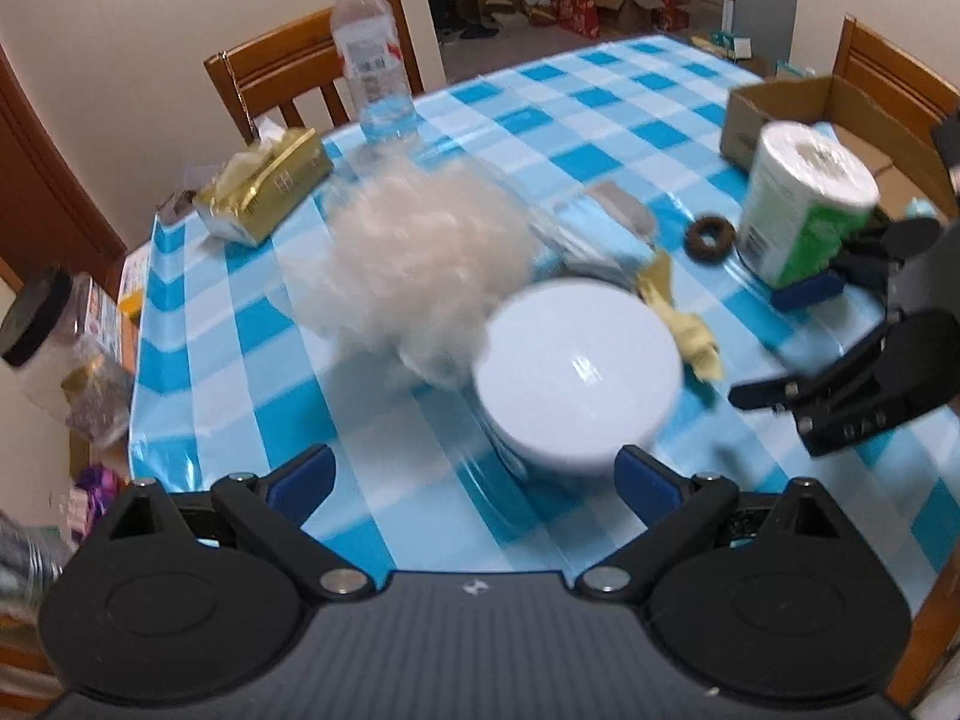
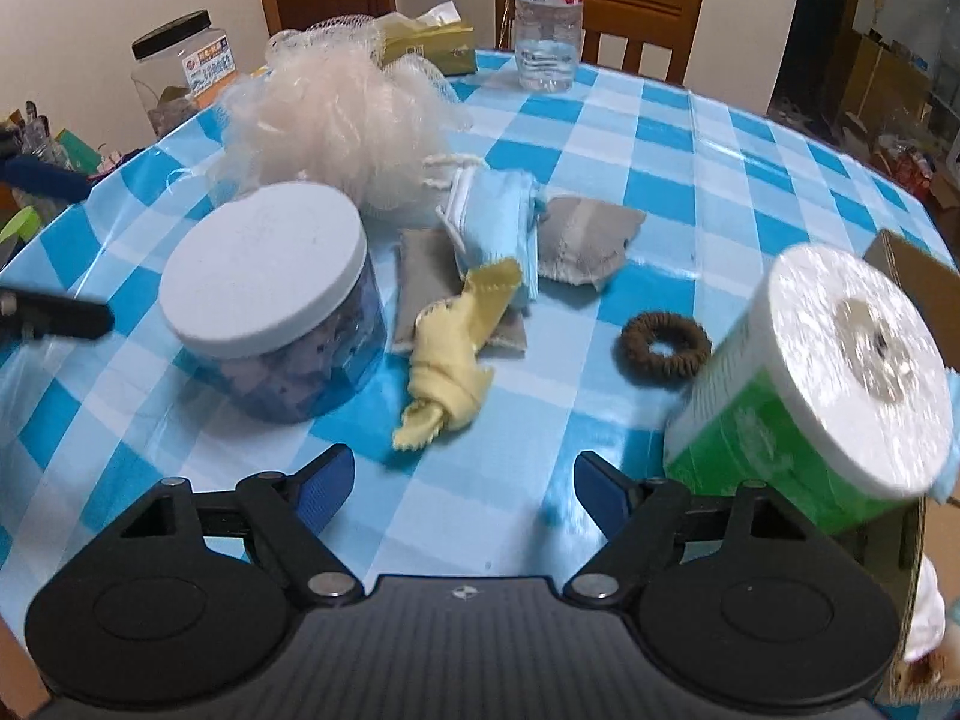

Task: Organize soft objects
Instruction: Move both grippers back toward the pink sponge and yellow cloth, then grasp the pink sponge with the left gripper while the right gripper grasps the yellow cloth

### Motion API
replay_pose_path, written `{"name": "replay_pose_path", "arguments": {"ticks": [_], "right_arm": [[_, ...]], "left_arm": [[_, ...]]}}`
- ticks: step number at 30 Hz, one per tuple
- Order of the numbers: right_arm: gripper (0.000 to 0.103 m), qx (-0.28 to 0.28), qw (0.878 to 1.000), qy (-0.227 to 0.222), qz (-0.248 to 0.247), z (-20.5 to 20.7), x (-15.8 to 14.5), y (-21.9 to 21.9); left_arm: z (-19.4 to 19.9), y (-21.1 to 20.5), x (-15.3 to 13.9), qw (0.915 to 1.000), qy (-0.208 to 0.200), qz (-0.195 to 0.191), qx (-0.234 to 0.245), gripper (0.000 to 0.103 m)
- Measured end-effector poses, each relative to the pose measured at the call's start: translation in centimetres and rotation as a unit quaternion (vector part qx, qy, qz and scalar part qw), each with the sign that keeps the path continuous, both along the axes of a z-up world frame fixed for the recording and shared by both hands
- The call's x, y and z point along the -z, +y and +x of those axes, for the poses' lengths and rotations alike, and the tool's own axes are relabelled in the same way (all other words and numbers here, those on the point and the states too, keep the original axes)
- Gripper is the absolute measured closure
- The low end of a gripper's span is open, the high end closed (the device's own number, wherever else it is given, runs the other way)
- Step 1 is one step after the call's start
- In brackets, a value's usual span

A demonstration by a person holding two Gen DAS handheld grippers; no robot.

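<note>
A peach mesh loofah (image 1: pixel 414 252) (image 2: pixel 336 120) lies on the blue checked tablecloth (image 2: pixel 660 138). Near it are a light blue cloth (image 2: pixel 498 222), grey pouches (image 2: pixel 585 240), a knotted yellow cloth (image 2: pixel 456 354) and a brown hair scrunchie (image 2: pixel 663 348). A toilet roll in green wrap (image 2: pixel 840 390) (image 1: pixel 804 198) stands tilted just right of my right gripper (image 2: pixel 465 489), outside its jaws. That gripper is open with only tablecloth between its pads. My left gripper (image 1: pixel 474 483) is open just in front of a white-lidded jar (image 1: pixel 576 372), touching nothing.
An open cardboard box (image 1: pixel 780 102) sits at the table's right edge behind the roll. A gold tissue pack (image 1: pixel 270 186) and a water bottle (image 1: pixel 372 60) stand at the far side. A black-lidded clear jar (image 2: pixel 180 60) and wooden chairs (image 1: pixel 288 72) are beyond the table.
</note>
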State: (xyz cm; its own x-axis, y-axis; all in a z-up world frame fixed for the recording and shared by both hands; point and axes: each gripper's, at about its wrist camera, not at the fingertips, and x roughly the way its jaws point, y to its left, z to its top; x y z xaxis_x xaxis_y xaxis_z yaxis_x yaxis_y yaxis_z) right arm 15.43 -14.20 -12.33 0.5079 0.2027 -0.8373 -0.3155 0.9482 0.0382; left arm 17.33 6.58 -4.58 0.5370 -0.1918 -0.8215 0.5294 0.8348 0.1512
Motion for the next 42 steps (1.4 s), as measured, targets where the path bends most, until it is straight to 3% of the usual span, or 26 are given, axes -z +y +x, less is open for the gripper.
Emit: {"name": "replay_pose_path", "arguments": {"ticks": [10,15,20,24,29,42], "right_arm": [[0.023,0.006,1.0,-0.012,-0.004,2.4,0.6,0.8],[0.027,0.003,1.0,-0.012,-0.008,3.1,1.0,1.0],[0.032,0.0,1.0,-0.01,-0.011,3.7,1.3,1.2],[0.045,-0.003,1.0,-0.01,-0.009,4.2,1.6,1.4],[0.053,-0.01,1.0,-0.006,-0.016,4.7,2.2,1.9],[0.054,-0.014,1.0,-0.008,-0.024,4.9,2.2,2.2]], "left_arm": [[6.8,-1.3,-0.6,0.9993,-0.031,-0.008,0.021,0.004],[9.8,-2.2,0.8,0.9996,-0.014,-0.007,0.023,0.004],[10.9,-2.5,1.6,0.9997,-0.013,-0.007,0.02,0.004],[11.5,-2.9,2.2,0.9997,-0.006,0.001,0.025,0.004],[11.9,-3.4,2.7,0.9994,-0.002,0.008,0.032,0.004],[13.8,-4.1,4.7,0.9989,0.033,0.011,0.032,0.004]]}}
